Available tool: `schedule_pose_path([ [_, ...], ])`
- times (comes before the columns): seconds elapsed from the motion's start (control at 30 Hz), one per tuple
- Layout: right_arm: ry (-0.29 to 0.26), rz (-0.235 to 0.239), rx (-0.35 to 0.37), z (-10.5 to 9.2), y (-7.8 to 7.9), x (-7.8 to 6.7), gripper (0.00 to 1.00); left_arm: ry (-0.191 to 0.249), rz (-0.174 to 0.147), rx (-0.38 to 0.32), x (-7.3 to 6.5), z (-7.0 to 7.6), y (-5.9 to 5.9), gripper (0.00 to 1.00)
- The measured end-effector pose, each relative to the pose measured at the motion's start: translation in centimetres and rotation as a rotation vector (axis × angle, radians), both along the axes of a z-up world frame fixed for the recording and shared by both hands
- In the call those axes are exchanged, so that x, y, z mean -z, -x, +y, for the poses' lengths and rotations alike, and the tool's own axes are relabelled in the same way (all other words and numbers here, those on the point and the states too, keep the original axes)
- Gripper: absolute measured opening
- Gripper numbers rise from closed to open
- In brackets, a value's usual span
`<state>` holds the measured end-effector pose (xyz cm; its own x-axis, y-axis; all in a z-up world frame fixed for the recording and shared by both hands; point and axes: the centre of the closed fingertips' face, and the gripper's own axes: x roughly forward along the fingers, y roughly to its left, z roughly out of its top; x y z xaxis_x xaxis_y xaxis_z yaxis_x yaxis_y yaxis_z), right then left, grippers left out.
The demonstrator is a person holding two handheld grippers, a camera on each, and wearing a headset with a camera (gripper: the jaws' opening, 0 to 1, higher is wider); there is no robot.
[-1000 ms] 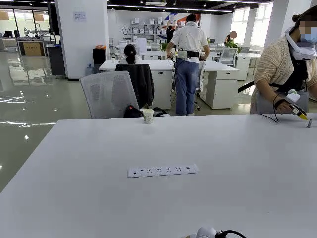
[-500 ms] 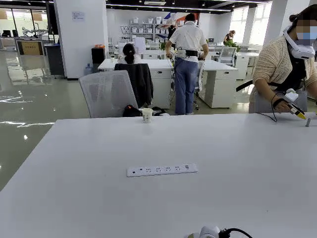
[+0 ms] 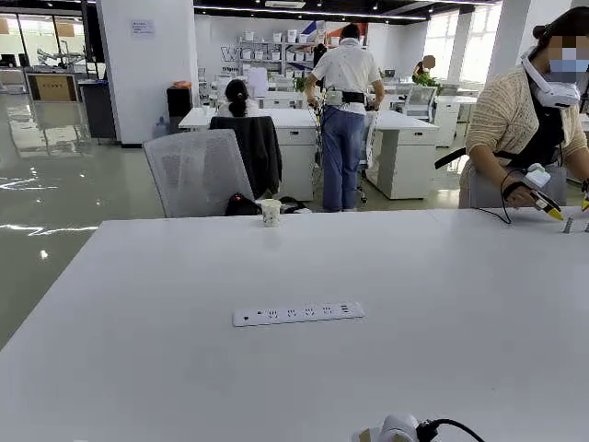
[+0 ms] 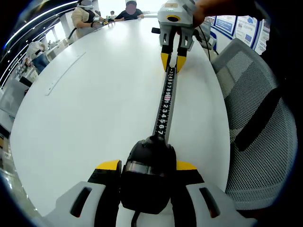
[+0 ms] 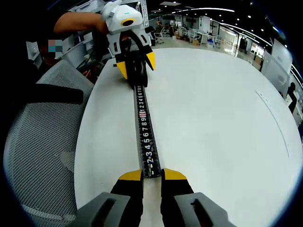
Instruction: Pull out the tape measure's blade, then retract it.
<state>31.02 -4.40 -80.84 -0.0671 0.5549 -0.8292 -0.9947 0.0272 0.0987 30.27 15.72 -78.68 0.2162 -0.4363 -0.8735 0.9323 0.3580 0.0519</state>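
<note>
While looking along the left gripper [image 4: 147,166], can see both yellow-padded jaws clenched on a black, rounded tape measure case [image 4: 147,187], one jaw at each side. Holds the case low at the large white counter [image 4: 94,109], near the counter's edge; cannot tell if touching the surface. From the front of the case, drawn out a long way: a narrow black steel blade with white numbers [image 4: 164,106], straight and close along the counter. At the far end of the blade, pinched by the right gripper [image 4: 173,66], with its two yellow jaw tips closed on the blade's end.

Seen from the right gripper view, the same line from the other end: jaws at the bottom grasping the blade tip, then the blade stretching away to the case in the other gripper. Just beside the counter's edge, a grey mesh office chair [image 4: 255,118].

Farther in on the counter, well apart from the blade, a long white power strip [image 3: 297,314]. At the far edge in the head view, a small paper cup [image 3: 271,213]. At the far right corner, a person in a cream knitted top [image 3: 515,110], wearing a white headset and holding another yellow-tipped gripper [image 3: 550,206] over the counter.
</note>
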Motion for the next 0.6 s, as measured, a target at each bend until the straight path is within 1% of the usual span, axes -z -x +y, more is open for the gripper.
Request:
schedule_pose_path([
  [0.6, 0.014, -0.004, 0.021, -2.2, -0.1, -0.2, 0.10, 0.001, -0.004, -0.002, 0.0, 0.0, 0.0, 0.36],
])
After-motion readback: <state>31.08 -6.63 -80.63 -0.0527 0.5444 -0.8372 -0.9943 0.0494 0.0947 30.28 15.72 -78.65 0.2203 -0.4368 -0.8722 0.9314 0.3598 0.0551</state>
